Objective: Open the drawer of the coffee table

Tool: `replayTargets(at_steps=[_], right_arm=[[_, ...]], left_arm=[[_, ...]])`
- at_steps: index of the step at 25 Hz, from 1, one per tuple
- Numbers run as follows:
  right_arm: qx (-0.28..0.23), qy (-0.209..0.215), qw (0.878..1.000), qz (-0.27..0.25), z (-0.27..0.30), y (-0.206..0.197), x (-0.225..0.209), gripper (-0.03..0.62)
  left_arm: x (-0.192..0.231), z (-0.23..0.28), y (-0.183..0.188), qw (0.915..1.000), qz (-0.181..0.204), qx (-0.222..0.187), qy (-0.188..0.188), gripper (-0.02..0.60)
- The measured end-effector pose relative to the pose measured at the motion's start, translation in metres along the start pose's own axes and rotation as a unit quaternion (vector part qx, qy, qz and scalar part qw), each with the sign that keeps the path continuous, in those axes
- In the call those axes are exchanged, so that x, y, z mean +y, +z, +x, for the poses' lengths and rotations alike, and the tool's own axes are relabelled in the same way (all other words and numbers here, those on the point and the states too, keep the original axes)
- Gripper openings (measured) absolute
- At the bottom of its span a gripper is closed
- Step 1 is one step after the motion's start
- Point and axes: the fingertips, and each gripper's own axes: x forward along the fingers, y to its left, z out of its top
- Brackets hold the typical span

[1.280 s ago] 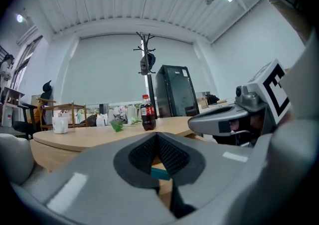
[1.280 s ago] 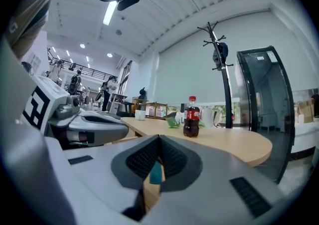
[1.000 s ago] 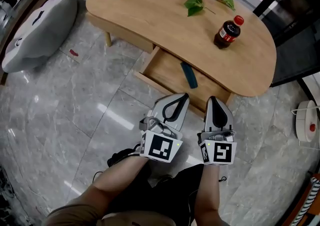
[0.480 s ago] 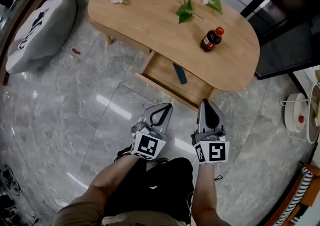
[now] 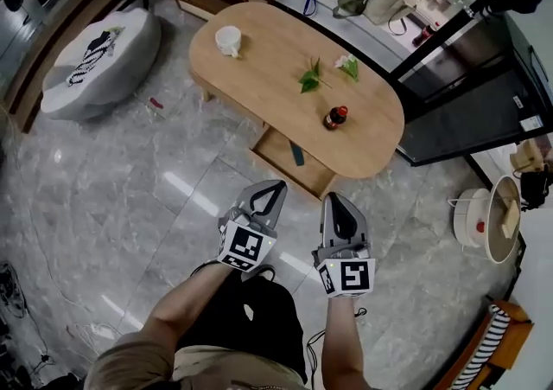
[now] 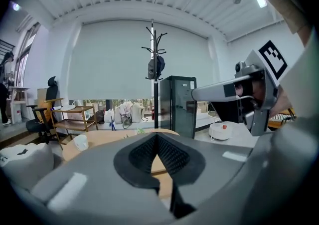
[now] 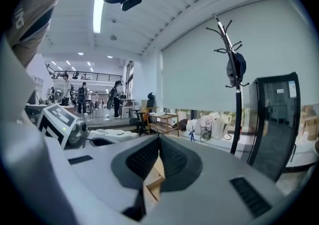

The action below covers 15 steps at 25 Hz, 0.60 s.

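Wooden bench (image 5: 259, 77) sits at upper centre, its drawer (image 5: 313, 174) pulled open; the dark item (image 5: 297, 154) inside is too small to identify. Both the left claw (image 5: 273, 187) and the right claw (image 5: 333, 200) are pressed together, empty, and farther from the drawer than before.

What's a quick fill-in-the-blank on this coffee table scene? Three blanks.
The coffee table has its drawer standing ____.
The bottle on the tabletop has a ____ cap.
The left gripper and right gripper both hold ____, jaws shut.
Missing words: open; red; nothing.
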Motion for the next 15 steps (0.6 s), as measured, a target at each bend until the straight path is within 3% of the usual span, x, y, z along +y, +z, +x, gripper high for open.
replayTargets(at_steps=[7,13,15], right_arm=[[0.006,-0.022,1.0,0.018,-0.054,0.091,-0.013,0.006],[-0.008,-0.039,0.999,0.018,-0.105,0.158,0.013,0.006],[-0.024,-0.047,0.998,0.03,-0.117,0.177,0.017,0.006]], left_arm=[[-0.013,-0.035,0.102,0.9998,0.0,0.015,0.008,-0.006],[-0.02,-0.098,0.194,0.9989,-0.041,-0.022,0.001,-0.006],[-0.019,-0.111,0.216,0.9988,-0.038,-0.031,0.003,-0.006]])
